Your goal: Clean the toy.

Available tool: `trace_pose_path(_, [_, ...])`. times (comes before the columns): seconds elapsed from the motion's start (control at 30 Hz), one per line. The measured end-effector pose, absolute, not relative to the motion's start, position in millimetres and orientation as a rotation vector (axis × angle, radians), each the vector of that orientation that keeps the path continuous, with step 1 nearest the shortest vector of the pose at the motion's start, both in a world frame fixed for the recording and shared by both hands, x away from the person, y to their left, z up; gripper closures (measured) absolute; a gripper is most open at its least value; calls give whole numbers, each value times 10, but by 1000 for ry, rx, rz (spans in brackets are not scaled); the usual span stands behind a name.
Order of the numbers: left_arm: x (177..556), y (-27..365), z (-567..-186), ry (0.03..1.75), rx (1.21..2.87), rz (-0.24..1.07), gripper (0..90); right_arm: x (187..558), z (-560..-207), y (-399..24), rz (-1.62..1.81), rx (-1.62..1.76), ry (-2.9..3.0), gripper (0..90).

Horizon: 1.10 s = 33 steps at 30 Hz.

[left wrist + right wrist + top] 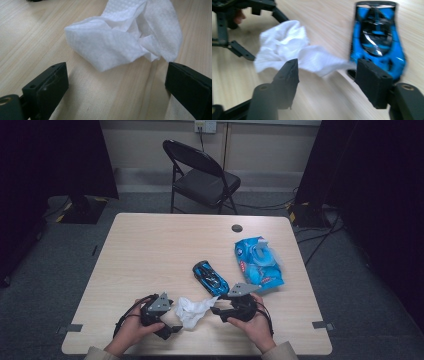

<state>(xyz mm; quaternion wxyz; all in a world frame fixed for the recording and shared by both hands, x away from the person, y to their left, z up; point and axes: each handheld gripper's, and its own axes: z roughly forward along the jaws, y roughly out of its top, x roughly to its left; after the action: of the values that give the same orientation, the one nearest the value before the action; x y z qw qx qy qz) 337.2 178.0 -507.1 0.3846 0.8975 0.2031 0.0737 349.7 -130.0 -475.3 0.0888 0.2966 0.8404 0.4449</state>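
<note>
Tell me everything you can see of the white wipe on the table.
The white wipe is a crumpled sheet of thin, embossed, tissue-like cloth, bunched into loose folds. It lies on the light wood table near its front edge, between the left claw and the right claw. One drawn-out corner stretches toward the blue toy car. Both claws stand open, and neither presses on it.
</note>
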Motion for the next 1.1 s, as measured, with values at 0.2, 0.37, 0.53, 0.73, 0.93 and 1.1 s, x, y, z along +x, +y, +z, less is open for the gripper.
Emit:
trace_pose_path(0.2, [3372, 1779, -5071, 518, 2287, 188, 42, 3548, -4840, -1466, 1293, 931, 2463, 301])
trace_pose_path(0.37, [3372, 1779, -5071, 517, 2287, 188, 42, 3558, -4893, -1529, 1269, 947, 2465, 300])
trace_pose_path(0.53, [3370, 1782, -5069, 517, 2287, 183, 42, 3571, -4979, -1584, 1249, 962, 2468, 283])
trace_pose_path(0.73, [3372, 1798, -5012, 550, 2259, 128, 179, 3589, -5040, -1628, 1231, 975, 2460, 246])
trace_pose_path(0.93, [3388, 1853, -4833, 579, 2195, 127, 179, 3609, -5056, -1626, 1210, 968, 2453, 218])
trace_pose_path(1.1, [3383, 1824, -4664, 539, 2166, 137, 180, 3617, -5060, -1618, 1196, 968, 2464, 209])
